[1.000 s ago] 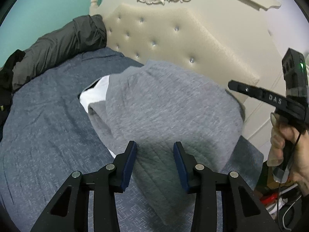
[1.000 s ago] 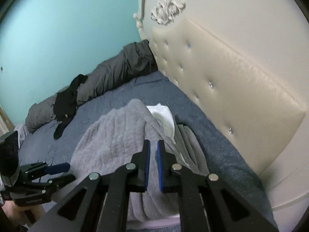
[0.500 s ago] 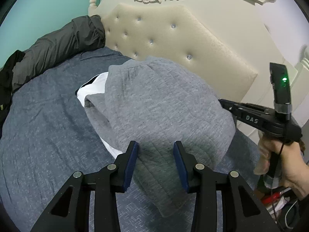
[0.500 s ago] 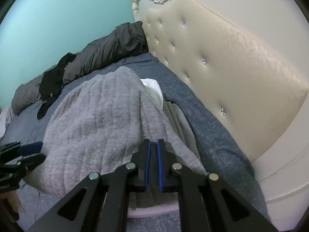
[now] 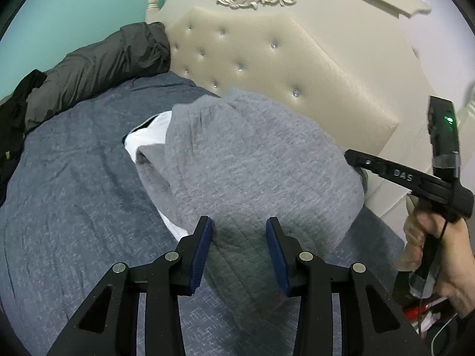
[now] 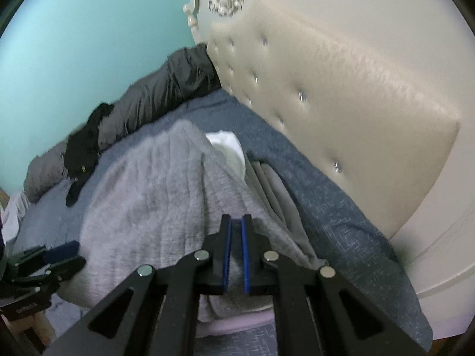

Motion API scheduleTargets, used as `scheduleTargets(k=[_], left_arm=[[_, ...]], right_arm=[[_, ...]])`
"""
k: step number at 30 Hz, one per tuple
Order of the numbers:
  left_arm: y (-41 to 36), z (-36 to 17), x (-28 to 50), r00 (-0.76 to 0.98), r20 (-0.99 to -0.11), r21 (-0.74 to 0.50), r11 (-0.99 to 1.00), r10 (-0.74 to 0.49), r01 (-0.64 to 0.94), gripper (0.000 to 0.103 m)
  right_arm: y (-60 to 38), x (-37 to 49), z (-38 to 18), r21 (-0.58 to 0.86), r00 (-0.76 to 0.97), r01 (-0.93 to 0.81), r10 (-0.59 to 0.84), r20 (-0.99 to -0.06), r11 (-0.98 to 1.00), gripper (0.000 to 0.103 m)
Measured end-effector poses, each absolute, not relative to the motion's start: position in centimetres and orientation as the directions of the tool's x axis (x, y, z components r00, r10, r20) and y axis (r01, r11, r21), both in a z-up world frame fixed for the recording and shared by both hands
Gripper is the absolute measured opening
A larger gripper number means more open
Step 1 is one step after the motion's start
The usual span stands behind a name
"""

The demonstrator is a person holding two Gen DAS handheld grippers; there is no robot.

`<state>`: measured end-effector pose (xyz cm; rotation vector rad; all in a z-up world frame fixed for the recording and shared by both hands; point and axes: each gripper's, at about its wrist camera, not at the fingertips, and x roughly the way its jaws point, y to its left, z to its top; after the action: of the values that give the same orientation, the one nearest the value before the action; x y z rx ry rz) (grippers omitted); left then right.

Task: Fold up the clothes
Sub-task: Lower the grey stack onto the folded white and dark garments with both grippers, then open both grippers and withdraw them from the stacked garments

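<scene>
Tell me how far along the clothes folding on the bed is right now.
Partly done: the grey sweater is doubled over on the bed, covering a white garment. In hand: the right gripper looks shut on the sweater's edge, while the left gripper is open over it. Left: finishing this fold, plus the dark clothes by the wall.

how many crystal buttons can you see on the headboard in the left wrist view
8 on the cream headboard: seven in a diagonal grid at its upper left, from to, and one lower right at. The grey garment may hide more.
</scene>
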<state>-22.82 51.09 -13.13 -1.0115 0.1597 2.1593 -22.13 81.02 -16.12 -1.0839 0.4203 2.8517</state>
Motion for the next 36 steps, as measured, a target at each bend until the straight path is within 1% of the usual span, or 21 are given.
scheduleTargets(k=[3,9,10,11,18,21,25,29,31,36], left_arm=[[50.4,-12.0,-22.2,-0.422,-0.698,-0.194,-0.721,0.578,-0.665,0.042],[48.7,-9.2,-20.5,-0.441,-0.671,-0.198,-0.718,0.595,-0.667,0.042],[48.3,-8.7,-20.1,-0.444,-0.666,-0.200,-0.717,0.599,-0.668,0.043],[48.0,-8.3,-19.7,-0.446,-0.663,-0.199,-0.716,0.601,-0.669,0.043],[45.9,-4.9,-16.3,-0.465,-0.633,-0.197,-0.709,0.619,-0.677,0.044],[45.0,-3.6,-14.8,-0.466,-0.618,-0.202,-0.701,0.633,-0.684,0.051],[43.9,-2.1,-13.0,-0.473,-0.603,-0.197,-0.695,0.642,-0.692,0.052],[42.9,-0.9,-11.5,-0.487,-0.593,-0.185,-0.697,0.641,-0.693,0.053],[42.2,-0.4,-10.8,-0.493,-0.588,-0.181,-0.698,0.641,-0.692,0.057],[40.8,0.6,-9.1,-0.515,-0.572,-0.169,-0.706,0.639,-0.688,0.064]], right_arm=[[80.5,-21.0,-14.8,0.212,-0.761,-0.153,-0.022,-0.648,-0.965,0.004],[80.4,-17.7,-12.1,0.224,-0.786,-0.174,-0.002,-0.618,-0.959,0.005],[80.3,-17.1,-11.6,0.224,-0.790,-0.179,0.004,-0.613,-0.958,0.007],[80.2,-16.5,-11.2,0.223,-0.794,-0.183,0.010,-0.608,-0.957,0.008],[78.8,-12.4,-8.0,0.230,-0.811,-0.213,0.040,-0.583,-0.950,0.008],[78.0,-10.7,-6.7,0.247,-0.823,-0.214,0.038,-0.567,-0.945,0.008],[76.6,-8.6,-5.1,0.248,-0.833,-0.205,0.035,-0.552,-0.947,0.009],[75.2,-7.0,-4.0,0.244,-0.836,-0.195,0.031,-0.548,-0.950,0.012],[74.6,-6.1,-3.5,0.239,-0.837,-0.194,0.034,-0.545,-0.951,0.013],[73.1,-4.1,-2.6,0.229,-0.835,-0.204,0.047,-0.548,-0.952,0.015]])
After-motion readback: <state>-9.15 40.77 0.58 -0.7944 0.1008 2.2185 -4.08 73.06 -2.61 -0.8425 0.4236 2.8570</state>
